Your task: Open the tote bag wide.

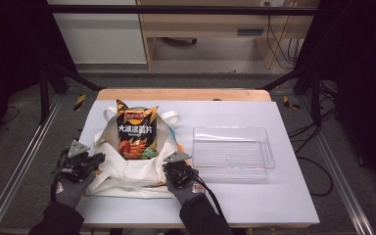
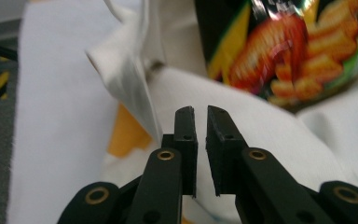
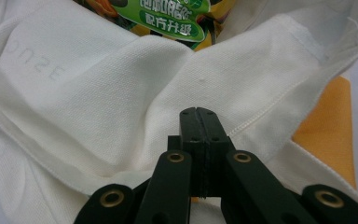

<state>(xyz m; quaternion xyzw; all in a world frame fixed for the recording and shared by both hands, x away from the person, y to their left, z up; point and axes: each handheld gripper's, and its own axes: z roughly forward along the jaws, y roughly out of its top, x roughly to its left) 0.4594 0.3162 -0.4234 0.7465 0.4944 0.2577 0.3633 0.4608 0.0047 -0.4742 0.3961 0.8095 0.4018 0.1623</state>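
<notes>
1. Chip bag point(image 1: 137, 133) stands centre-left of the high view, poking out of the white tote bag point(image 1: 127, 171).
2. Left gripper point(image 2: 200, 119): jaws a sliver apart, gripping nothing, at the tote's edge.
3. Right gripper point(image 3: 199, 116): jaws pressed together, seemingly pinching the tote's hem.
4. Likely unpacking; next, grab the chips for the clear tray point(image 1: 269, 152) at right.

Cream-white cloth bag point(image 1: 127, 169), black chip packet point(image 1: 136, 133) printed with orange-red crisps and green, clear plastic tray point(image 1: 233, 152), white table point(image 1: 254, 196), black grippers.
</notes>
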